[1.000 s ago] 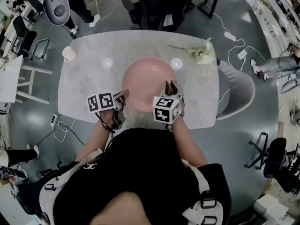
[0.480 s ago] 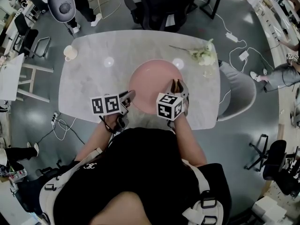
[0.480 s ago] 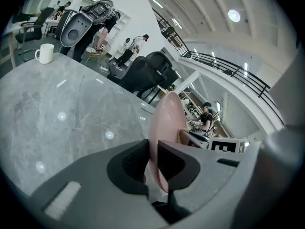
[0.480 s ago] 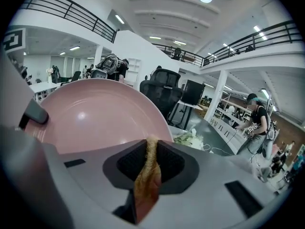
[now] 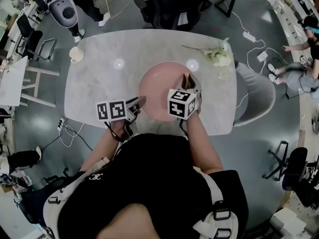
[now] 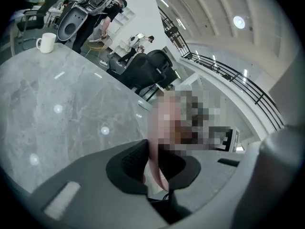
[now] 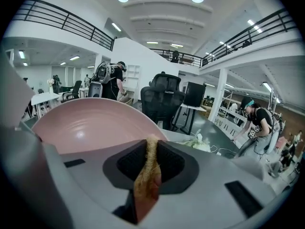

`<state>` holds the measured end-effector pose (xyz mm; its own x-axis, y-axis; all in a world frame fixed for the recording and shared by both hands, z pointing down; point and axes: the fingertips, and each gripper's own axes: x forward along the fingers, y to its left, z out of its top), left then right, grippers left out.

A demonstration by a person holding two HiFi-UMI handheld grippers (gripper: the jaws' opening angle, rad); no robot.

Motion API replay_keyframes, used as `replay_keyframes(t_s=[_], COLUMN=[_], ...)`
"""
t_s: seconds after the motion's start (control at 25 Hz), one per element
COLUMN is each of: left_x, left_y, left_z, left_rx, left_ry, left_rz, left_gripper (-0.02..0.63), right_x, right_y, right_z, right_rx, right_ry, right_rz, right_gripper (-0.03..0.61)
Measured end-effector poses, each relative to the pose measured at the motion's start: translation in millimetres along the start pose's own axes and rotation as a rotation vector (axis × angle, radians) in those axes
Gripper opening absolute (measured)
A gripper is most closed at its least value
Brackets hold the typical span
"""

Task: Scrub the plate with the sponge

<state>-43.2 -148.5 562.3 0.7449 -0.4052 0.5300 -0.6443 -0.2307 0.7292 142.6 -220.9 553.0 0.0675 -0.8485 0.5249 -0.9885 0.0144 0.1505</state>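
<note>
At a grey marble table (image 5: 99,83), seen from the head view, a person is working over a pink plate (image 5: 162,83) that is sitting at the middle of the tabletop. The left gripper (image 5: 139,102) is reaching in at the plate's near-left rim, while the right gripper (image 5: 188,83) is hovering over the plate's right side with a brown sponge (image 5: 186,77) at its tip. A white mug (image 5: 76,55) and a spray of pale flowers (image 5: 218,57) are lying well apart from the work, at the far corners.

Looking along the left gripper's jaws, the two pads are pressing together on the thin pink edge of the plate (image 6: 159,175), which is running up between them (a mosaic patch is covering the part beyond). This grip is probably there to stop the plate sliding or turning under the scrubbing.

Looking along the right gripper's jaws, they are squeezing the sponge (image 7: 147,175) flat between them, its fibrous edge sticking out ahead towards the plate's bowl (image 7: 86,123). Whether the sponge is touching the surface cannot be told. Holding it edge-forward is likely leaving a free strip to rub the glaze, so the scrubbing appears to be under way on the right half.
</note>
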Motion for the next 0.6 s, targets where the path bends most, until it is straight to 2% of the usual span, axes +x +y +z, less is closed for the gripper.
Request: replay_keyframes(t_s=[0.32, 0.48, 0.6], left_x=[2, 1, -3], left_y=[-4, -7, -4], left_z=[-9, -14, -13], left_rx=[0.021, 0.026, 0.026], left_ry=[0.015, 0.023, 0.016], left_rz=[-0.013, -0.014, -0.002], left_gripper=[0.049, 0.049, 0.049], right_x=[-2, -9, -19], right_y=[34, 69, 96], right_z=[35, 50, 53], right_rx=[-0.029, -0.049, -0.069], right_ry=[-0.101, -0.154, -0.156], right_rz=[0.094, 0.257, 0.378], right_gripper=[0.064, 0.064, 0.066])
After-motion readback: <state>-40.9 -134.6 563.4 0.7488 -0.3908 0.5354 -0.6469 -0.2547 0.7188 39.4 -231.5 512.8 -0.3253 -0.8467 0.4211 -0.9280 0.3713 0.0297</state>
